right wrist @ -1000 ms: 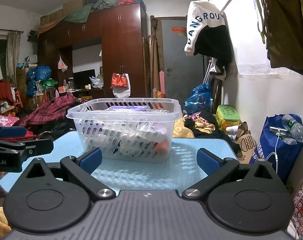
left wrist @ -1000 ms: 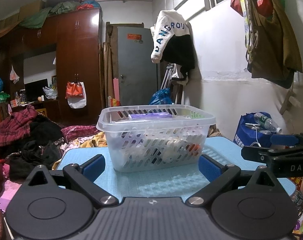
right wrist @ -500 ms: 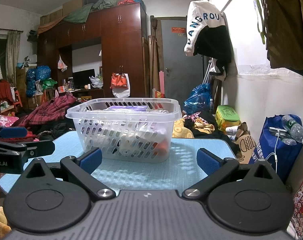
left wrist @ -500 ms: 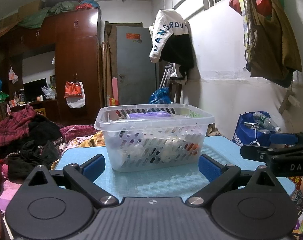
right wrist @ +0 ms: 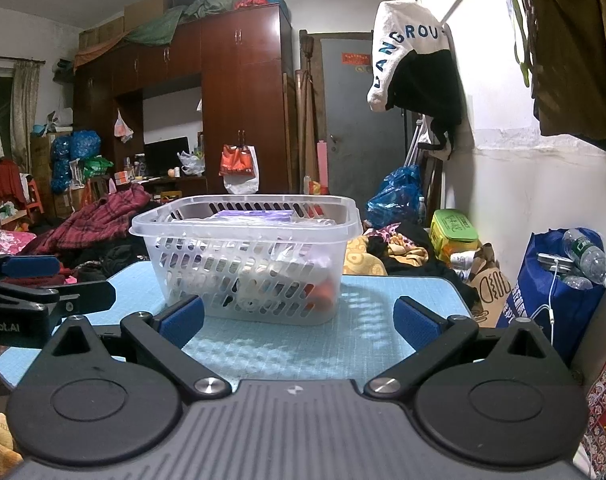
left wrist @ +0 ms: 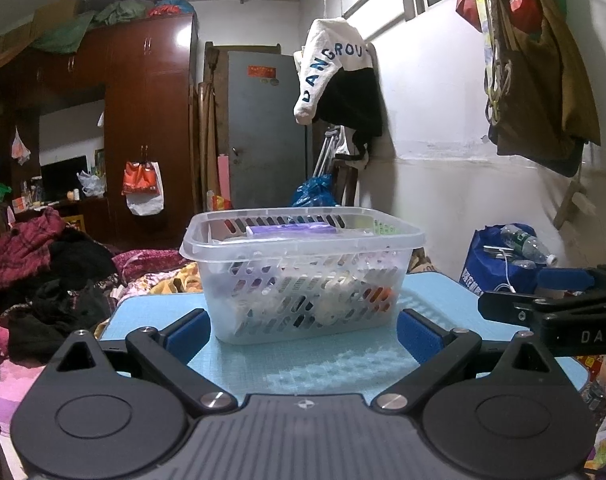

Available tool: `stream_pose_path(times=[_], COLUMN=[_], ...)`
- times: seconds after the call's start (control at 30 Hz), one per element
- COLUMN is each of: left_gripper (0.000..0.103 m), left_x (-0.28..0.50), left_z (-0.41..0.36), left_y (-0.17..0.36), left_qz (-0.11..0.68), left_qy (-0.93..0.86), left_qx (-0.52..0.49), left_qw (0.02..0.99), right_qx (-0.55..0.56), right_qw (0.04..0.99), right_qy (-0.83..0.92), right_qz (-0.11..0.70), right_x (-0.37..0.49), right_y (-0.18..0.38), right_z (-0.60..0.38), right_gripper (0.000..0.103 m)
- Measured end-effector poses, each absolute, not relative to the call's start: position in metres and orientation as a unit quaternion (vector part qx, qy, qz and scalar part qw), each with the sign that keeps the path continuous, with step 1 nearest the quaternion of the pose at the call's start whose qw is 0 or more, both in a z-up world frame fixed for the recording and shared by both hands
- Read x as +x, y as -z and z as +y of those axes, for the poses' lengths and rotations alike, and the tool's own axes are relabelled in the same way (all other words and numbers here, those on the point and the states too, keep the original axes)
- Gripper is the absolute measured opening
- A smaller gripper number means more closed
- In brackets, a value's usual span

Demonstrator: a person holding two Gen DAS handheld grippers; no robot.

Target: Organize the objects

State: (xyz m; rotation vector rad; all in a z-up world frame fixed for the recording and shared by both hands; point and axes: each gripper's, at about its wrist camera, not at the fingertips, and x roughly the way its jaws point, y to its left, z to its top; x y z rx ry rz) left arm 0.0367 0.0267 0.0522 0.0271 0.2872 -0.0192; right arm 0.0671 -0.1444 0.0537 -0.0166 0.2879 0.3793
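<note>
Clear plastic basket [left wrist: 303, 276] of packets sits mid-desk [left wrist: 343, 364] | left tongs [left wrist: 303, 330] and right tongs [right wrist: 299, 320] spread wide, empty | hanging sweater [right wrist: 411, 56] reads "DANGROUS" | right tongs' side lettered "DAS"

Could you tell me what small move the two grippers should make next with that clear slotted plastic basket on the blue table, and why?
Probably ease the left gripper forward toward the clear slotted plastic basket. Both it and the right gripper are open and empty, short of the basket, which already holds a purple packet and sits alone on the blue table.
</note>
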Motion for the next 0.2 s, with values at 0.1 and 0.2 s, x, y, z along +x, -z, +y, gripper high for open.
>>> stream_pose_path(times=[0.1, 0.2], left_gripper=[0.101, 0.101], left_x=[0.0355, 0.0348], left_z=[0.0256, 0.0246], left_y=[-0.0533, -0.0538], left_qz=[0.136, 0.134], left_qy=[0.003, 0.006], left_qx=[0.019, 0.02], left_qw=[0.99, 0.991], right_qx=[-0.007, -0.008], right_qw=[0.972, 0.972], right_qy=[-0.188, -0.187], right_qz=[0.142, 0.141], right_x=[0.0674, 0.0672], right_y=[-0.0538, -0.0538], right_z=[-0.1448, -0.1446], right_gripper=[0.103, 0.103])
